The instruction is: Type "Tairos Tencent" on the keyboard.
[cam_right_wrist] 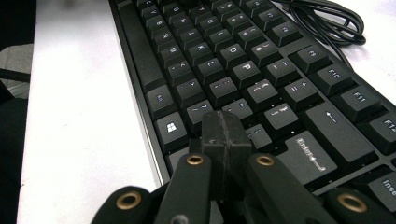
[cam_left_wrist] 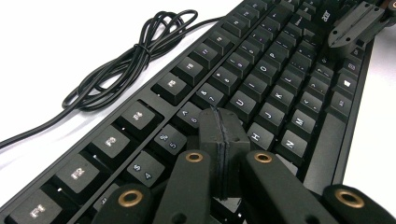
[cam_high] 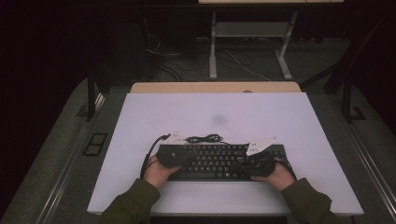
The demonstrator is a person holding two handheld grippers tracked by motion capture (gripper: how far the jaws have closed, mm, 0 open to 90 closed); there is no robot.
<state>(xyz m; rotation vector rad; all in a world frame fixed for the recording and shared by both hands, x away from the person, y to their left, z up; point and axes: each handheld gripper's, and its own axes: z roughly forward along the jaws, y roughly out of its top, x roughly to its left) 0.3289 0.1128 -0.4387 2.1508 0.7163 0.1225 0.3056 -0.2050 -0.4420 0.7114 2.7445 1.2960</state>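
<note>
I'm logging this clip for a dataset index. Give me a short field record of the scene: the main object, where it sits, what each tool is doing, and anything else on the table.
main object: black keyboard, lying flat
surface: white table
left tool: jaws shut, empty, tip over the keys near the G and H keys
right tool: jaws shut, empty, tip over the keys near the Enter key
contact with keys: cannot tell
other item: black cable, bundled in loops just behind the keyboard
hands: one at each end of the keyboard

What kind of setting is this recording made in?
Probably a lab or office workroom: a white table bearing a black keyboard, a bare height-adjustable desk frame behind it, and loose cables on grey carpet.
</note>
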